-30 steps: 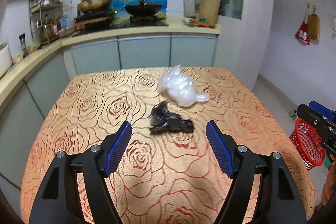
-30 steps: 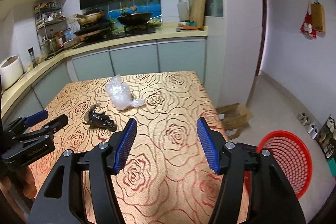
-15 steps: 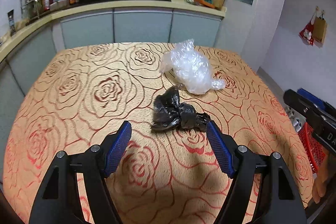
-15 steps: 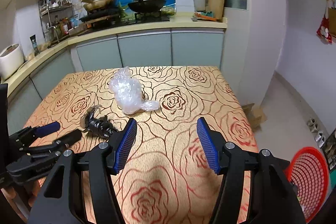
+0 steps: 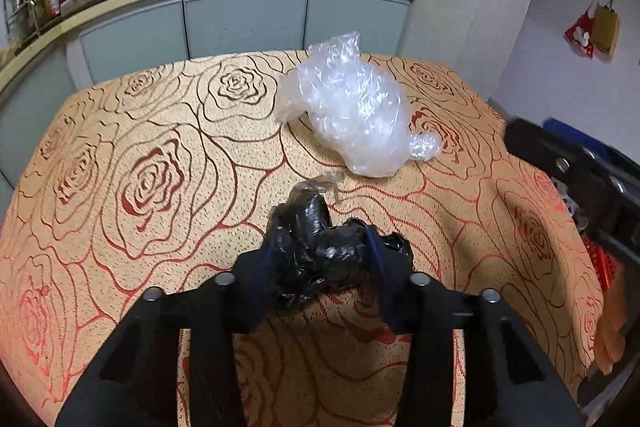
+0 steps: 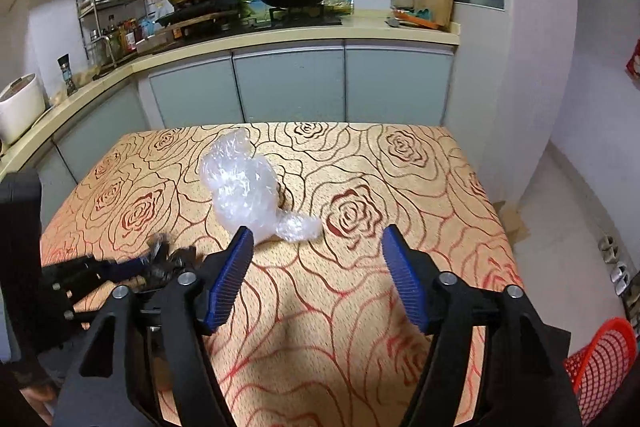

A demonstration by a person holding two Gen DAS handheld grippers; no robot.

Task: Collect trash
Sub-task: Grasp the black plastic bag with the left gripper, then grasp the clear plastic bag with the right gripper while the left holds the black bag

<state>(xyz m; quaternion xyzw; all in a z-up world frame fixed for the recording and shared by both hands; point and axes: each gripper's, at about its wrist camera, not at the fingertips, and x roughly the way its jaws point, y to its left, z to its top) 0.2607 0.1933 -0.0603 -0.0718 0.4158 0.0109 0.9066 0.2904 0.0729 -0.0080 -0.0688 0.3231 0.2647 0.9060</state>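
A crumpled black plastic bag [image 5: 320, 247] lies on the rose-patterned table [image 5: 140, 147]. My left gripper [image 5: 322, 259] is shut on the black bag, its blue pads pressing both sides; the pair also shows in the right wrist view [image 6: 168, 263]. A crumpled clear plastic bag [image 5: 356, 115] lies just beyond it on the table, also in the right wrist view [image 6: 248, 193]. My right gripper [image 6: 318, 279] is open and empty, above the table just in front of the clear bag.
A red mesh basket [image 6: 600, 363] stands on the floor to the right of the table, its edge also visible in the left wrist view [image 5: 600, 263]. Kitchen counter and cabinets [image 6: 288, 83] run behind the table. Cardboard [image 6: 512, 223] lies on the floor at the right.
My left gripper moved forward and down over the black bag and closed on it. My right gripper moved closer to the clear bag and stayed open.
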